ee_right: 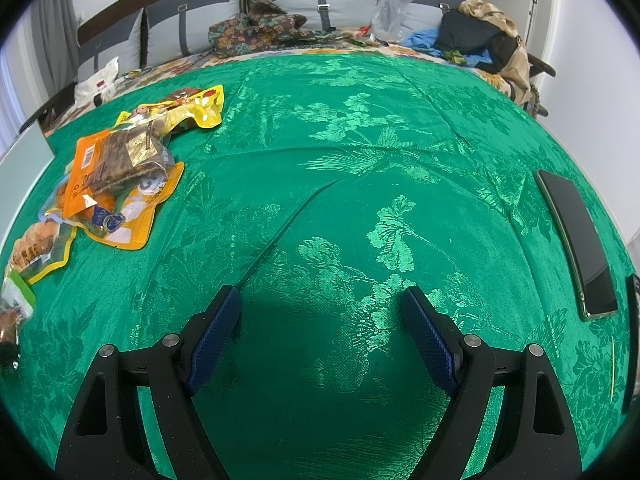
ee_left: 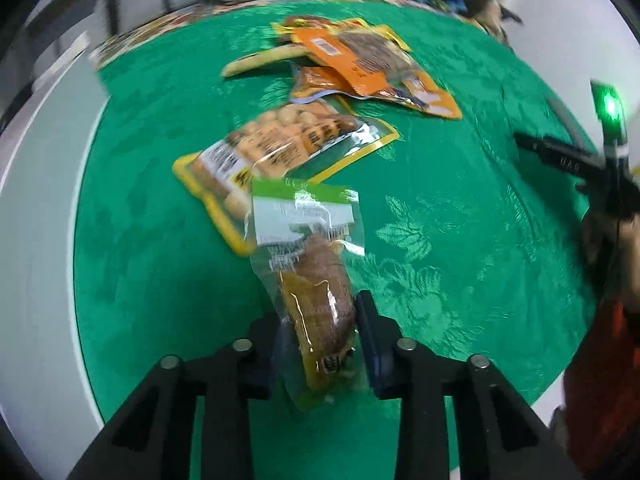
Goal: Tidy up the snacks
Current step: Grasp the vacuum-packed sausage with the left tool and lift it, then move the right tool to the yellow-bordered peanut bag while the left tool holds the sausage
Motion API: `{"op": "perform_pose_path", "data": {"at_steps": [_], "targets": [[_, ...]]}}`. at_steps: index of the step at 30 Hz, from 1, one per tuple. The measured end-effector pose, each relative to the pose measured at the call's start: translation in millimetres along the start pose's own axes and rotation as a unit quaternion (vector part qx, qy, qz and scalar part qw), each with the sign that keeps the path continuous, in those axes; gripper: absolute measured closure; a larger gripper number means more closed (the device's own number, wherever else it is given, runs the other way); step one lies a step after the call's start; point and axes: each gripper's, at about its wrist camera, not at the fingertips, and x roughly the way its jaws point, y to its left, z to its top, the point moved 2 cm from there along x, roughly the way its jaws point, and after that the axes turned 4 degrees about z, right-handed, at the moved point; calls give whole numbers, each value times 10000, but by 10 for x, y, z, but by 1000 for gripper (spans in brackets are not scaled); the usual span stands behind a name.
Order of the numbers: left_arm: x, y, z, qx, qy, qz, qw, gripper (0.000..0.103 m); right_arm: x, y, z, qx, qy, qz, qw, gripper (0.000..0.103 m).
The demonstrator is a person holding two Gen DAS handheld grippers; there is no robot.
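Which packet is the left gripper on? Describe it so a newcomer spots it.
On the green tablecloth, find the snack pile; nearest the camera lies a clear packet, the left gripper shut on its lower end. Unlike its yellow-edged neighbour, it has a green top strip and white label.

Black angular fingers with blue textured pads (ee_right: 430, 340) and silver screws (ee_right: 171, 339) are seen on each tool; a red sleeve (ee_left: 596, 380) is worn.

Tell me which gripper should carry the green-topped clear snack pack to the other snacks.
Left. The left gripper already pinches the green-topped pack, right beside the snack pile. The right gripper stands open over bare green cloth, away from them.
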Motion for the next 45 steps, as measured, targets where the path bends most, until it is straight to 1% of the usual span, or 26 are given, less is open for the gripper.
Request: {"op": "perform_pose_path", "data": {"at_steps": [2,5,7,9,10,11,12,13,14,15,18,19,20,21,22,25,31,44,45], "targets": [[-103,103,-149,-363,-97,174,9991,72,-2,-1,0,0,0,0,10000,17],[-169,266,-316,-882,-221,406,9950,72,-3,-1,1,-1,0,-1,10000,17],[-170,328,-397,-1099,-307,557,9919,73,-2,-1,1,-1,0,-1,10000,17],[-174,428,-423,-1299,-401,586,9890,72,-1,0,2,-1,0,-2,10000,17],[-165,437,-438,-1370,-440,540,9881,71,0,2,3,-1,0,-2,10000,17],[-139,461,-441,-1439,-470,517,9871,66,0,2,3,-2,0,-3,10000,17],[-105,489,-447,-1487,-492,555,9861,57,-1,0,2,-2,0,-3,10000,17],[-57,514,-461,-1527,-489,651,9849,51,-3,-1,2,-1,0,-3,10000,17],[-44,516,-464,-1518,-624,715,9838,39,-3,-1,2,-1,0,-3,10000,17],[-26,532,-458,-1530,-608,788,9832,25,-2,0,3,-1,0,-2,10000,17],[38,511,-462,-1475,-694,1098,9805,16,-1,1,3,-1,1,-3,10000,17],[37,506,-469,-1451,-717,1149,9801,13,-3,-1,2,-1,1,-3,10000,17],[49,518,-470,-1502,-736,1140,9793,9,-2,0,2,-1,1,-3,10000,17],[65,532,-472,-1526,-745,1186,9783,1,-1,1,3,-1,1,-4,10000,17],[85,555,-485,-1577,-765,1200,9772,0,-2,-1,2,-1,1,-4,10000,17],[63,557,-532,-1536,-996,1234,9753,0,-2,-1,3,-1,1,-4,10000,17],[62,562,-559,-1497,-1174,1274,9734,0,-1,-1,2,-2,2,-7,10000,17],[38,547,-611,-1449,-1282,1267,9729,0,-3,2,1,-10,1,-23,10000,17],[36,547,-613,-1445,-1289,1263,9729,0,-2,9,1,-27,3,-45,10000,18]]}}
